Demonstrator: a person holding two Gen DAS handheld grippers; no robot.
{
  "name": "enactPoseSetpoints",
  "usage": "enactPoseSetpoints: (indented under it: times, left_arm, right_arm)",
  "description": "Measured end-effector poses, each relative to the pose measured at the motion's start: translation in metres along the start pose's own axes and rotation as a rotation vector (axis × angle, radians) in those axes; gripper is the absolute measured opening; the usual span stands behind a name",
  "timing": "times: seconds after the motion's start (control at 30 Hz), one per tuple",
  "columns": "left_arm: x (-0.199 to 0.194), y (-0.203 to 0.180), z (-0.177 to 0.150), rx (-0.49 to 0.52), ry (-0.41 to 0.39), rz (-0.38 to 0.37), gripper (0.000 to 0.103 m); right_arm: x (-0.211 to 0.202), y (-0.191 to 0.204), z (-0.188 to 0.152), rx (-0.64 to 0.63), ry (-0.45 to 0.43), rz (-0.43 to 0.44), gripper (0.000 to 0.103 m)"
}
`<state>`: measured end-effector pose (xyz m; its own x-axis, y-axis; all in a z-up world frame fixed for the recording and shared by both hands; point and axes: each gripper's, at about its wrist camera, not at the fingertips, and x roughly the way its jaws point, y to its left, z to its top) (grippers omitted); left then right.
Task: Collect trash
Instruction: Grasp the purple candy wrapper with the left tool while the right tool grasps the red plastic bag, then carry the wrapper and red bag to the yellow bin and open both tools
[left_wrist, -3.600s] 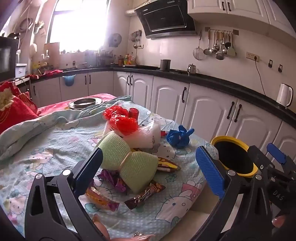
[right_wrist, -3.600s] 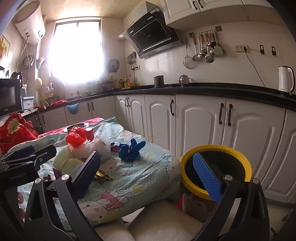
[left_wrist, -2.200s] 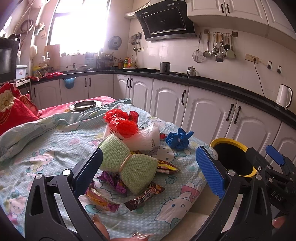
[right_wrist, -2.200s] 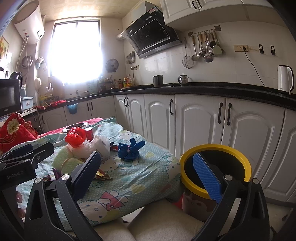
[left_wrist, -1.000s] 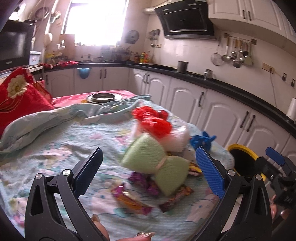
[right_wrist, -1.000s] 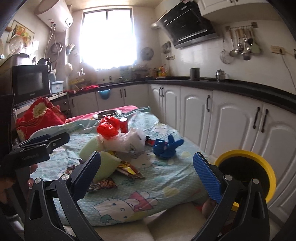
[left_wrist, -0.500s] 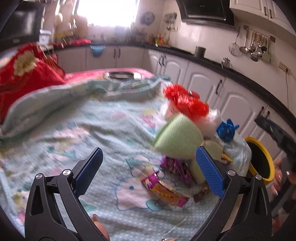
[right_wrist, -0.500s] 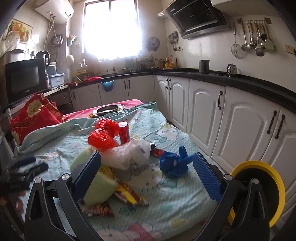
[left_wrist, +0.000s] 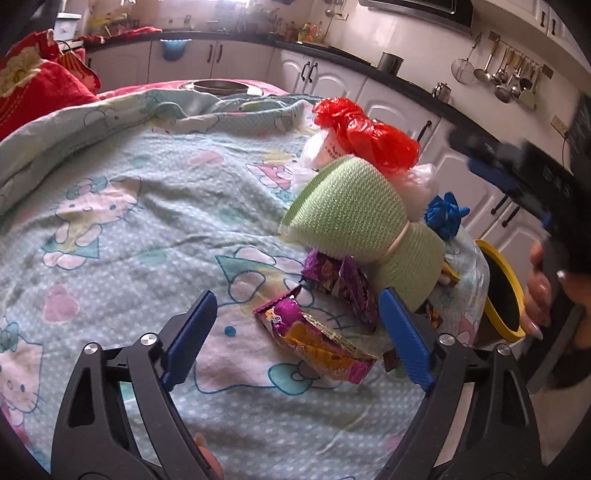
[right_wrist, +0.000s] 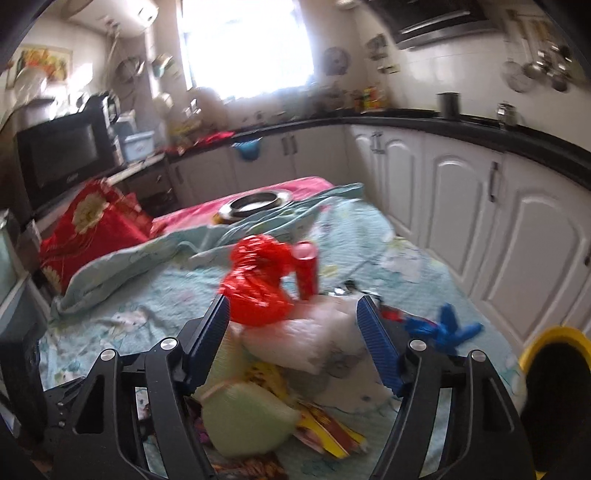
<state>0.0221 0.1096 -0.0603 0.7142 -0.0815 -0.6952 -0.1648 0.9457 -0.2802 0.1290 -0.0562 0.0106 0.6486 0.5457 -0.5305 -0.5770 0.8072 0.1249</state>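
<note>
Now that both my tools have swung away from the bin and dropped toward the bed, the trash fills the frames where a second ago it lay small and far off. My left tool (left_wrist: 295, 328) has just been narrowing its jaws, yet they stand open, touching nothing; the purple and orange wrapper (left_wrist: 314, 336) lies between the tips at lower centre. Just past it sits a darker purple wrapper (left_wrist: 340, 280), then the green mesh bundle (left_wrist: 365, 221), with the red bag (left_wrist: 369, 136) behind at upper right. The bin (left_wrist: 498, 295) is at the right edge, beside the hand holding my other tool.

My right tool (right_wrist: 291, 332) has also been closing in, and it too is open and empty. In its blurred view the white bag (right_wrist: 314, 339) sits between the tips at centre, the red bag (right_wrist: 258, 291) just above and left, the can (right_wrist: 306, 269) upright behind, and the blue bag (right_wrist: 447, 328) to the right. The bed (right_wrist: 147, 314) carries it all.

I judge this the reach before two first pickups; nothing is collected yet.
</note>
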Motion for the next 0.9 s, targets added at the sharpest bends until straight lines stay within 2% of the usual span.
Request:
enactPoseSetpoints:
  times: [0.1,0.2,0.27,0.33,0.4,0.47,0.5,0.6,0.9]
  left_arm:
    - [0.002,0.0,0.0,0.002,0.009,-0.015,0.076]
    - [0.007,0.001,-0.002,-0.005,0.033,-0.033,0.067]
    - [0.01,0.003,-0.003,-0.022,0.054,-0.049,0.058]
    - [0.012,0.004,-0.004,-0.033,0.068,-0.057,0.05]
    - [0.012,0.004,-0.004,-0.035,0.076,-0.061,0.041]
    - [0.013,0.006,-0.005,-0.042,0.086,-0.063,0.027]
    - [0.014,0.007,-0.005,-0.041,0.093,-0.061,0.024]
    - [0.014,0.009,-0.006,-0.039,0.094,-0.07,0.021]
    - [-0.006,0.015,0.007,-0.029,0.02,-0.04,0.016]
  right_arm:
    - [0.017,0.009,0.007,-0.035,0.041,0.024,0.069]
    - [0.036,0.018,0.011,-0.067,0.083,0.033,0.069]
    - [0.049,0.023,0.013,-0.086,0.11,0.027,0.069]
    - [0.059,0.027,0.012,-0.099,0.134,0.024,0.061]
    - [0.068,0.028,0.01,-0.094,0.17,0.032,0.045]
    - [0.07,0.026,0.007,-0.079,0.18,0.046,0.034]
    - [0.07,0.024,0.006,-0.07,0.181,0.056,0.025]
    - [0.067,0.022,0.004,-0.051,0.171,0.082,0.013]
    - [0.033,0.024,0.009,-0.052,0.069,0.159,0.009]
